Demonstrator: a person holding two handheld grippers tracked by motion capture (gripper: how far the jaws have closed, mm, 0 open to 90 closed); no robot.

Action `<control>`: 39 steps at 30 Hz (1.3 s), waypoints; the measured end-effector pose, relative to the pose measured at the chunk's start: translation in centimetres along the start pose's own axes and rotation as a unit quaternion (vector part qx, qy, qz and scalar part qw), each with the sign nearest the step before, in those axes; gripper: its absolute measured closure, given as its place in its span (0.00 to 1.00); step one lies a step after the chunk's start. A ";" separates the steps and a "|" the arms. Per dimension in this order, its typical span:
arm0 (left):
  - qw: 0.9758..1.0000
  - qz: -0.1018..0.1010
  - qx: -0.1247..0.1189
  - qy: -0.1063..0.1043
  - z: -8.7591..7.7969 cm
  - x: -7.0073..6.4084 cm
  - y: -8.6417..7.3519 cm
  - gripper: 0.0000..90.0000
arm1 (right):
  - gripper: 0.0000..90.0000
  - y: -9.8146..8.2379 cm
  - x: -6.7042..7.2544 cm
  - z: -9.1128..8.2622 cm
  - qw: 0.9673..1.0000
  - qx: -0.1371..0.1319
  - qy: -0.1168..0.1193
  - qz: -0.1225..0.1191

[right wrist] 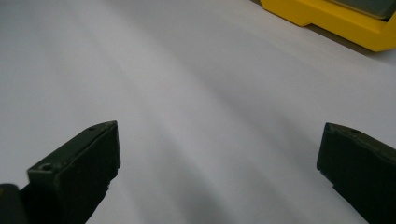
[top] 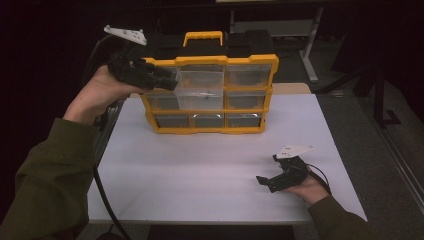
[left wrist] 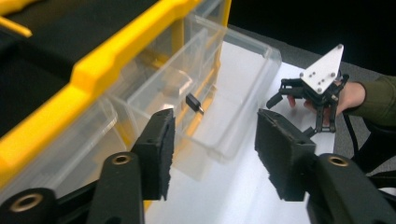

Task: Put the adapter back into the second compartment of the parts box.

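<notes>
Resting low on the smooth white table (top: 200, 175), the right gripper (top: 270, 181) has its jaws spread wide, nothing between. Further back, the left gripper (top: 165, 80), blocky foam pads parted and empty, sits beside the clear plastic drawer (top: 201, 90) pulled out of the yellow organizer (top: 210, 61).

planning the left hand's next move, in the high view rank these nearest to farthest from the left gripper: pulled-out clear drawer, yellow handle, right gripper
1. pulled-out clear drawer: just right of the left gripper, in the organizer's middle column.
2. yellow handle: on top of the organizer, up and to the right.
3. right gripper: far across the white table, at its near right.
</notes>
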State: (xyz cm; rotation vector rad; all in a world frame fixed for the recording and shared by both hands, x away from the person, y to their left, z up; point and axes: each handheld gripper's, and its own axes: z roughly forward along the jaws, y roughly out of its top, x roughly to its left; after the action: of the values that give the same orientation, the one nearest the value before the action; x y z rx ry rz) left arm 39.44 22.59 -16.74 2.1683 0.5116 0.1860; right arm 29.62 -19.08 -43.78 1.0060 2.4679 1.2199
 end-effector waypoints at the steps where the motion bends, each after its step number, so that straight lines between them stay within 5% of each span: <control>1: 1.000 -0.001 -0.001 0.001 0.0 -0.1 -0.3 0.48 | 0.00 0.0 0.0 0.0 1.000 0.000 0.000 0.000; 39: 0.999 -0.024 -0.006 0.033 5.9 -3.2 -12.9 0.04 | 0.00 -0.1 0.0 -0.2 1.000 -0.002 -0.005 0.001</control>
State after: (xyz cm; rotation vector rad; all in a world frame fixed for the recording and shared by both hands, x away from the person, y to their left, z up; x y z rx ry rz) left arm 34.62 23.80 -30.40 2.1413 0.5976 0.2345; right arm 29.49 -19.30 -43.77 1.0115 2.4563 1.2184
